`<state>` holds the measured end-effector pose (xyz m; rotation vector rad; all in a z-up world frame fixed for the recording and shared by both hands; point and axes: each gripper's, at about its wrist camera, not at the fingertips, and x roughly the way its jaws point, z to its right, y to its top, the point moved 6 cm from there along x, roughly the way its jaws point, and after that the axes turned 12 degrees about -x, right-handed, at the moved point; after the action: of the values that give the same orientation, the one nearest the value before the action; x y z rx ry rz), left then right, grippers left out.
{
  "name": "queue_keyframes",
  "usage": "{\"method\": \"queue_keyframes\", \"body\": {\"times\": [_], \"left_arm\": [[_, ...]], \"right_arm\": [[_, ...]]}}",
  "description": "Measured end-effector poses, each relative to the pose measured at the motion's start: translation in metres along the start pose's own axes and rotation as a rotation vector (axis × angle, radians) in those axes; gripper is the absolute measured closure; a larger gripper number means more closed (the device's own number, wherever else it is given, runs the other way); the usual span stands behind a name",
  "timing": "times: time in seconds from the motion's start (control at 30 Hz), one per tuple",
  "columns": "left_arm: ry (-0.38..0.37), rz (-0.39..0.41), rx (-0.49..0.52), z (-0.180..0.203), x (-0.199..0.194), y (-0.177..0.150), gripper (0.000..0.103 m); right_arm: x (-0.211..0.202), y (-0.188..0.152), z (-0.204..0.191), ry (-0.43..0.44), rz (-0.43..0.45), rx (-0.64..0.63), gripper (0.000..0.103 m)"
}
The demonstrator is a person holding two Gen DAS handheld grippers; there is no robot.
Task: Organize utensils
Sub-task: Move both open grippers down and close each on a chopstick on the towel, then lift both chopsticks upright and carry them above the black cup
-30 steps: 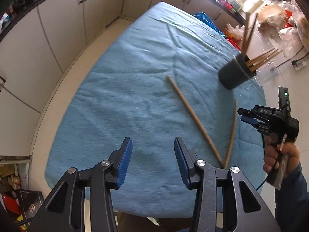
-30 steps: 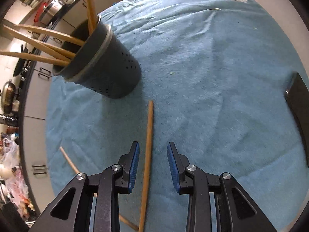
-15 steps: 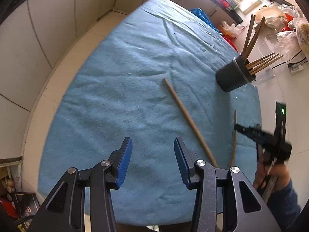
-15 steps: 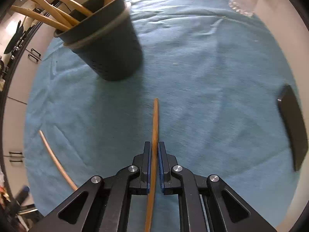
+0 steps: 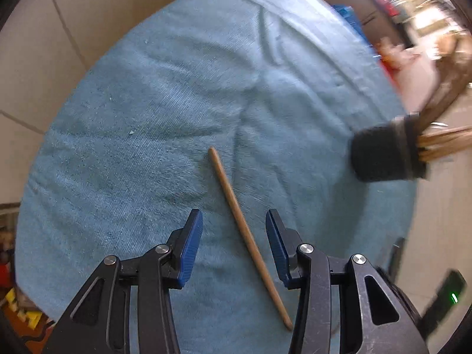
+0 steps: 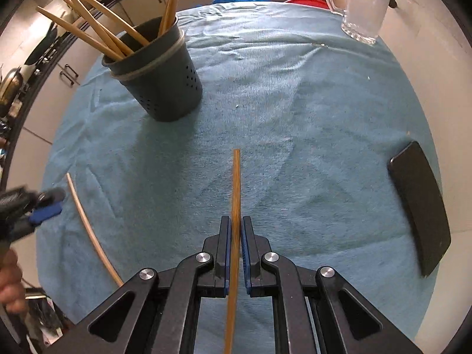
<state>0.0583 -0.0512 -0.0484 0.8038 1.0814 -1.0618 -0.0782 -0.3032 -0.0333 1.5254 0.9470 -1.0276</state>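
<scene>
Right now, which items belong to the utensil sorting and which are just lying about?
Part of the job:
- held chopstick, clamped in the right gripper
- loose chopstick between the open left gripper fingers
- dark utensil holder with chopsticks

Just lying about:
- glass mug
- black phone
- blue cloth

Round table [image 6: 295, 103] under a wrinkled blue cloth

On it: dark perforated utensil cup [image 6: 165, 88], loose wooden chopstick [image 5: 247, 236], clear glass mug [image 6: 364, 8], black phone [image 6: 419, 206].

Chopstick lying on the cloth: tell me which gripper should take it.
Left. The left gripper is open with the loose chopstick between its fingers, while the right gripper is shut on another chopstick.
</scene>
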Motion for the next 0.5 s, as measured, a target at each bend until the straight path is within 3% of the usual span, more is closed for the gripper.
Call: {"method": "queue_keyframes", "body": {"times": [0.2, 0.27, 0.3, 0.43, 0.5], "left_arm": [[0.107, 0.066, 0.041, 0.022, 0.010, 0.003, 0.068], [0.152, 0.098, 0.074, 0.026, 0.011, 0.002, 0.085], [0.158, 0.101, 0.094, 0.029, 0.012, -0.001, 0.094], [0.150, 0.124, 0.155, 0.033, 0.012, -0.015, 0.097], [0.098, 0.106, 0.172, 0.032, 0.010, -0.027, 0.097]], "right_arm": [[-0.005, 0.006, 0.014, 0.038, 0.016, -0.023, 0.096], [-0.010, 0.004, 0.017, 0.052, 0.024, -0.026, 0.096], [-0.012, 0.004, 0.018, 0.056, 0.026, -0.027, 0.096], [-0.017, 0.005, 0.022, 0.076, 0.038, -0.021, 0.096], [-0.020, 0.004, 0.023, 0.087, 0.047, -0.011, 0.096]]}}
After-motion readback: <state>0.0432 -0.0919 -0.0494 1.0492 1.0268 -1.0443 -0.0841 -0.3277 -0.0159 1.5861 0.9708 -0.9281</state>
